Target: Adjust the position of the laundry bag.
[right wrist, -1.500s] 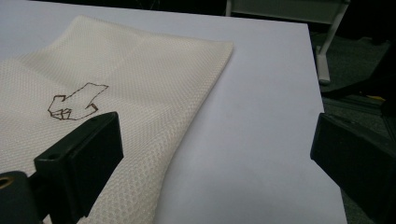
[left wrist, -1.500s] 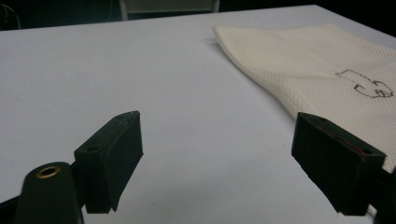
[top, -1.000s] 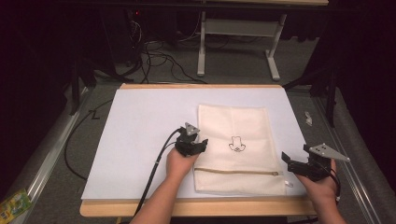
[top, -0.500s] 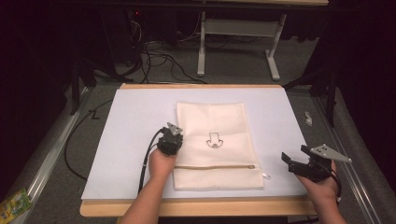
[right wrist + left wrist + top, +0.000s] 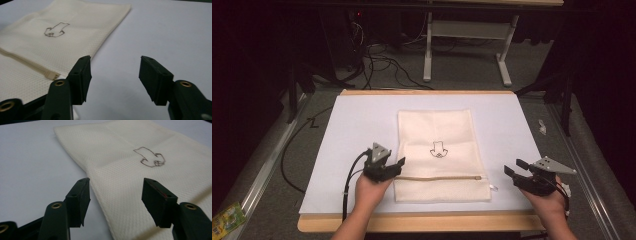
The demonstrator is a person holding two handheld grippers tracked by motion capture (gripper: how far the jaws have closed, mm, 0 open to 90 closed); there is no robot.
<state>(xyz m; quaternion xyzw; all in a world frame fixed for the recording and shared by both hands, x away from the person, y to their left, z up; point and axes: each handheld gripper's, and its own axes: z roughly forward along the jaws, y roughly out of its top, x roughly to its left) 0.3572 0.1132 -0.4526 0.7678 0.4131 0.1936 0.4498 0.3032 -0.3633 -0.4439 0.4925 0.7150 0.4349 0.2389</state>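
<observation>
The surface [image 5: 362, 125] is a white sheet over a wooden board, and on it lies one container: a cream mesh bag [image 5: 439, 127], flat, with its long side running away from the person. What it holds, if anything, cannot be told; the fabric lies thin and level. A zipper [image 5: 442, 177] crosses the bag near its close end and looks drawn shut, its end at the bag's right edge. A small dark outline drawing [image 5: 437, 149] sits near the bag's middle.

The left gripper [image 5: 398, 165] is at the bag's left edge, beside the zipper's left end. Its fingers [image 5: 80, 200] have just been opening and stand apart, the bag's edge running between them with neither pad pressing on it.

The right gripper [image 5: 513, 167] hovers just right of the bag, over bare white surface. Its fingers [image 5: 81, 78] have just been closing, yet remain parted and hold nothing.
</observation>
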